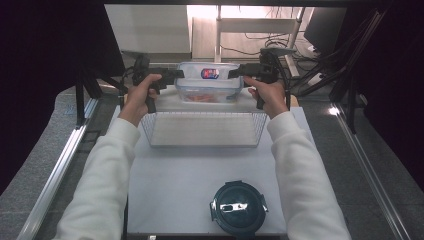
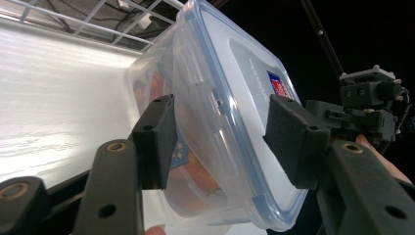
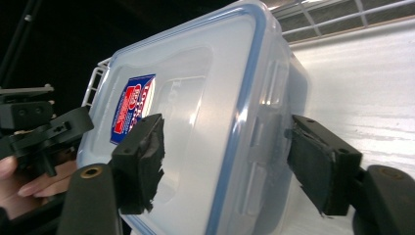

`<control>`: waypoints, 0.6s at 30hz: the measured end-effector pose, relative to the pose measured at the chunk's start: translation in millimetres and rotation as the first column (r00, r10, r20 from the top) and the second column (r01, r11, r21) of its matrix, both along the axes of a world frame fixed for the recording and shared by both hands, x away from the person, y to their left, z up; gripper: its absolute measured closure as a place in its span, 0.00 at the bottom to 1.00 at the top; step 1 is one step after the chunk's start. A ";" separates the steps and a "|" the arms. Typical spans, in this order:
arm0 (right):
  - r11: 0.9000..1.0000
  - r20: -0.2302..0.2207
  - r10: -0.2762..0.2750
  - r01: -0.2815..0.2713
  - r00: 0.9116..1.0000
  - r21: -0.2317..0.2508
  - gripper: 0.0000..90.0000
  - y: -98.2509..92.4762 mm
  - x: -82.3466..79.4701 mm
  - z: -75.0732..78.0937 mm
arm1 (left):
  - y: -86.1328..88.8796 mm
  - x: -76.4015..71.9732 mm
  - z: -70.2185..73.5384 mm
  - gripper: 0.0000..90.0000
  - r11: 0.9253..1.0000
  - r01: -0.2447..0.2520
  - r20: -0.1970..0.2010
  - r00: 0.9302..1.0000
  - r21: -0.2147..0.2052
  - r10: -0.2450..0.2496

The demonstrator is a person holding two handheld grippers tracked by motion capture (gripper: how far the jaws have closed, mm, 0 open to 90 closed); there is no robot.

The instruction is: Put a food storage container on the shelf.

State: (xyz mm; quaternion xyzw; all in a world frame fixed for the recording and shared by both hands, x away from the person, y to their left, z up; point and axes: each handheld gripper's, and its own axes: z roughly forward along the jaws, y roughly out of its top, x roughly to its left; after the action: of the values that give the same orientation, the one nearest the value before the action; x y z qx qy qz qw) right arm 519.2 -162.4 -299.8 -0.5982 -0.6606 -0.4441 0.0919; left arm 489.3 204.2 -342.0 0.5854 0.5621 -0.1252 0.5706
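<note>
Container (image 1: 209, 83), clear plastic w/ blue-rimmed snap lid and a red/blue label, sits at the far side of the bench (image 1: 190, 175), just beyond the wire basket (image 1: 202, 129). Orange contents show through the wall; can't tell what they are. Long axis runs left-right across the bench, so each short end faces one hand.

Left tongs (image 1: 176, 74) come in at the left end, right tongs (image 1: 236, 73) at the right end, roughly symmetric, neither clearly nearer. In the left gripper view the left tongs (image 2: 220, 132) straddle the end w/ lid clip between the pads: one pad on the lid top, the other on the underside/wall. Right gripper view: right tongs (image 3: 225, 161) placed the same way, one pad on the lid, the other by the side wall. Jaws are wide apart to span the box; pads look at or very near contact, but whether either is truly clamped I cannot tell.

Judgement: looks like a two-handed lift, poss. toward the basket, which lies just on the person's side. Its far rim is the thing to clear.

Round dark lidded pot (image 1: 239, 207) stands well apart at the near edge, not in the way.
</note>
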 end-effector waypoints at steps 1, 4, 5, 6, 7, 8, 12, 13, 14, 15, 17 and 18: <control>1.000 0.007 -0.017 0.017 1.000 -0.003 0.33 1.2 -0.9 0.3 | -1.4 -0.5 -0.6 0.50 1.000 -0.009 0.010 1.000 -0.001 0.009; 0.999 0.034 -0.036 0.037 0.999 -0.024 0.27 4.5 -4.9 1.1 | -2.6 -0.9 -0.7 0.41 1.000 -0.023 0.022 1.000 0.018 0.022; 0.999 0.049 -0.035 0.037 0.998 -0.038 0.25 5.1 -6.9 1.1 | -2.8 -3.0 0.5 0.38 0.998 -0.034 0.044 0.999 0.058 0.032; 0.998 0.065 -0.035 0.039 0.997 -0.051 0.22 5.5 -9.2 1.9 | -2.8 -3.0 0.5 0.34 0.998 -0.034 0.044 0.999 0.058 0.032; 0.998 0.090 -0.037 0.042 0.995 -0.052 0.20 5.2 -12.3 2.6 | -1.8 -8.4 4.1 0.31 0.995 -0.058 0.078 0.996 0.079 0.052; 0.998 0.090 -0.037 0.042 0.995 -0.052 0.20 5.2 -12.3 2.6 | -1.8 -8.4 4.1 0.28 0.995 -0.058 0.078 0.996 0.079 0.052; 0.998 0.193 -0.037 0.047 0.980 -0.049 0.16 -6.5 -30.6 9.8 | 2.1 -29.8 15.7 0.23 0.995 -0.079 0.170 0.983 0.068 0.066; 0.998 0.210 -0.022 0.033 0.977 -0.049 0.16 -10.6 -35.3 11.4 | 2.4 -33.9 16.6 0.22 0.995 -0.074 0.186 0.981 0.070 0.060; 0.999 0.229 -0.010 0.022 0.973 -0.050 0.16 -14.1 -39.1 12.2 | 2.2 -39.4 17.5 0.22 0.993 -0.074 0.201 0.978 0.092 0.055; 0.998 0.272 0.019 -0.002 0.962 -0.064 0.16 -22.4 -48.8 13.9 | 0.7 -49.2 17.7 0.22 0.989 -0.076 0.228 0.973 0.128 0.045; 0.996 0.313 0.049 -0.022 0.948 -0.090 0.17 -31.7 -60.6 15.4 | -0.9 -60.5 16.5 0.22 0.982 -0.068 0.256 0.966 0.174 0.021; 0.996 0.313 0.049 -0.022 0.948 -0.090 0.17 -31.7 -60.6 15.4 | -0.9 -60.5 16.5 0.22 0.982 -0.068 0.256 0.966 0.174 0.021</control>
State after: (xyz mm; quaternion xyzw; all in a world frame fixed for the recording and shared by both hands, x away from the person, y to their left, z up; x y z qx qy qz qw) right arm 458.7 -194.1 -284.4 -0.5111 -0.6959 -0.5034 -0.0325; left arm 428.8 203.3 -325.5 0.6332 0.5068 0.0151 0.5848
